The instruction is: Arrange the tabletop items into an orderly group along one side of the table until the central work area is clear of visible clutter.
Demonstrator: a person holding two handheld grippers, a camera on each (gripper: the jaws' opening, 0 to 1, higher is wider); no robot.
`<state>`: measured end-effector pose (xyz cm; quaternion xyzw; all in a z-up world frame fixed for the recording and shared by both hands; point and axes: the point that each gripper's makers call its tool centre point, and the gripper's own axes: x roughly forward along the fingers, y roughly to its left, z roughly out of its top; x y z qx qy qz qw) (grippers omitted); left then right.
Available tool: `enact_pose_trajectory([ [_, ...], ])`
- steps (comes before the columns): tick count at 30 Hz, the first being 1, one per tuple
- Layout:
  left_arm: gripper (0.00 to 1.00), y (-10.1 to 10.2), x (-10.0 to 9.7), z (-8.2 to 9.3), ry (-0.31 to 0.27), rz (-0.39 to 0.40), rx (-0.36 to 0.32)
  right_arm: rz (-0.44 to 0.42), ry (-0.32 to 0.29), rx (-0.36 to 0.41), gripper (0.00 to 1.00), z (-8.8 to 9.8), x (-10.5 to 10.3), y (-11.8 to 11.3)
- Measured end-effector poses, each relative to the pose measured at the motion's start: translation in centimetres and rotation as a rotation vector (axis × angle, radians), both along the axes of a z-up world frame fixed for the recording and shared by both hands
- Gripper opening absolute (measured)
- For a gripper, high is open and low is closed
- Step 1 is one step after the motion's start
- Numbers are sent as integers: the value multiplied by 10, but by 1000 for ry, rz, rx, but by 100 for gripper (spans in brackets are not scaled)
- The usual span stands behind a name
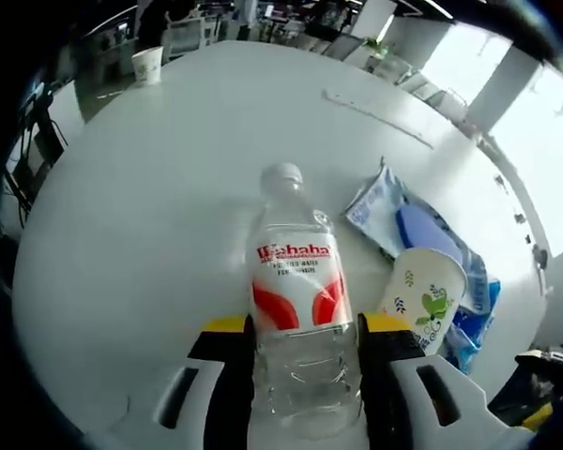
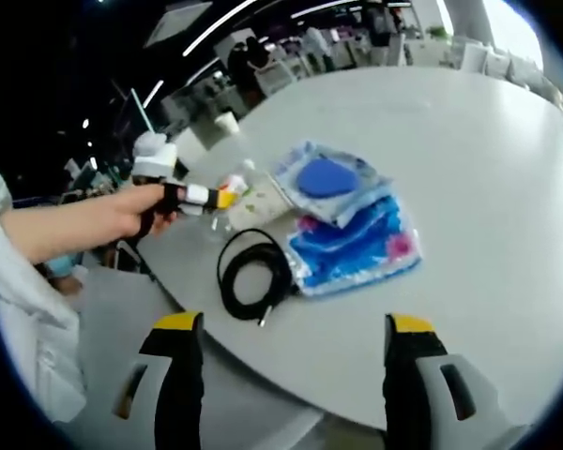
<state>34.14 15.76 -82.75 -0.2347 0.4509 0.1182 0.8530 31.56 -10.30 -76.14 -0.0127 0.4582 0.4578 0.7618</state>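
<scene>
A clear water bottle (image 1: 296, 281) with a red and white label and a white cap stands on the white table (image 1: 150, 206), and my left gripper (image 1: 307, 328) is shut on its lower body. Just right of it stands a paper cup (image 1: 422, 295) with a green print, touching a pile of blue plastic packets (image 1: 422, 230). In the right gripper view my right gripper (image 2: 294, 324) is open at the table's near edge, nothing between its jaws. Ahead of it lie a coiled black cable (image 2: 253, 277) and the blue packets (image 2: 347, 220). A hand holds the left gripper (image 2: 202, 195) at the left.
A second paper cup (image 1: 147, 64) stands at the table's far edge. A long pale strip (image 1: 375, 112) lies flat toward the far right. Chairs and desks ring the table. The person's sleeve (image 2: 28, 319) fills the left of the right gripper view.
</scene>
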Motion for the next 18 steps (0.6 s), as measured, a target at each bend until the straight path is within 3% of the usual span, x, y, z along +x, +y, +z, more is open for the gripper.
enact_pose_trajectory([
  [18, 34, 4, -4, 3, -54, -23, -14, 66, -27, 9, 76, 8, 2, 26],
])
